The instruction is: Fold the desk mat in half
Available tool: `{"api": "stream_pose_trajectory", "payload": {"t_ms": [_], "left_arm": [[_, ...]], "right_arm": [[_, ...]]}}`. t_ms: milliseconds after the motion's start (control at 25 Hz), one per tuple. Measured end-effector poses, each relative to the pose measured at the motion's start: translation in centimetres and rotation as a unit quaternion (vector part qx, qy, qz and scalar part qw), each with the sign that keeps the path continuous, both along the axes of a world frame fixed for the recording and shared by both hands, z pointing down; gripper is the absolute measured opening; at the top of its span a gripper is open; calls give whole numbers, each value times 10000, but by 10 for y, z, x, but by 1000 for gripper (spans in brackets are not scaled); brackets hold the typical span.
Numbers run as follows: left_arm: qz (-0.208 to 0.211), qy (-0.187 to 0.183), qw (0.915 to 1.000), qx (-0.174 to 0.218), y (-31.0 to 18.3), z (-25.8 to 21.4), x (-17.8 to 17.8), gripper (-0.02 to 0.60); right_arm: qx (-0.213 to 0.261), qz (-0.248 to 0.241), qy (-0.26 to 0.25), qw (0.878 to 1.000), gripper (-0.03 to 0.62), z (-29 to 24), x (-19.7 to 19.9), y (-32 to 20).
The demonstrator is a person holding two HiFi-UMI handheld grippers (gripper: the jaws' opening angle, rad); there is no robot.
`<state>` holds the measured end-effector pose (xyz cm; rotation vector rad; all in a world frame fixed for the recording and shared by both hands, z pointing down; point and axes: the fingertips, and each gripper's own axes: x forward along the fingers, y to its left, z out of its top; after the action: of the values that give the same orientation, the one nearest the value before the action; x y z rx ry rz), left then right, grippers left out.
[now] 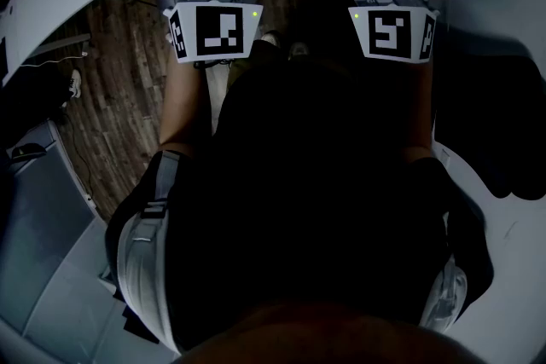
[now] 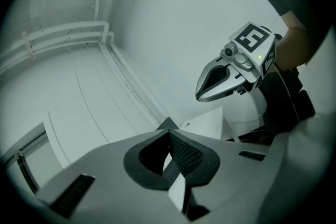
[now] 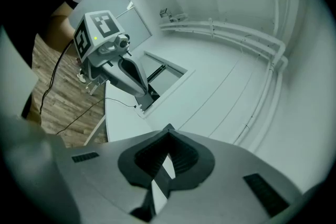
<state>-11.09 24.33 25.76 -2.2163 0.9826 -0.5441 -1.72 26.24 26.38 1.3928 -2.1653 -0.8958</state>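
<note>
I have both tools up in front of the person's black-clad torso [image 1: 316, 183], side by side and pointing away from the body over the brown wood-plank floor [image 1: 128, 98].

The left gripper [image 2: 168, 136] has its grey jaws pressed tip to tip, with the ribbed black pads meeting and nothing between them. The right gripper [image 3: 168, 132] is the same, pinched closed and empty.

Each one shows up in the other's camera as a silver wedge under its white marker cube [image 1: 217, 30]. The second marker cube [image 1: 394, 31] sits level with the first. The only markings I can read are the black-and-white square patterns on those cubes and a small green light on each, with no letters or brand.

Past the right gripper's jaws I see a white table top [image 3: 118, 118] with a thin black cable [image 3: 68, 123] trailing off it to the floor. Behind that is a pale wall with white pipes [image 3: 236, 34] running along it.

I cannot place the desk mat. A dark shape [image 1: 503, 115] lies over a white surface at the head view's right edge, too dim for me to tell what it is.
</note>
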Motion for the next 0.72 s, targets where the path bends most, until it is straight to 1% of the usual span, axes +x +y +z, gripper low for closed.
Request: {"api": "stream_pose_trajectory", "payload": {"t_ms": [80,200,320,480,720], "left_arm": [[16,-47,10000,-46,0,2,2,12],[36,-197,9997,-149,-1,8,6,12],[49,-249,9996,-81,3,10,10,12],[63,-333,9994,20,7,8,15,12],[86,-357,9993,68,13,6,19,12]], "right_arm": [[3,18,65,10000,29,1,1,-1],[31,12,24,10000,28,-2,3,0],[70,-24,-37,10000,29,-5,4,4],[121,-22,2,9999,28,-7,7,9],[84,19,56,9999,28,-5,11,12]]}}
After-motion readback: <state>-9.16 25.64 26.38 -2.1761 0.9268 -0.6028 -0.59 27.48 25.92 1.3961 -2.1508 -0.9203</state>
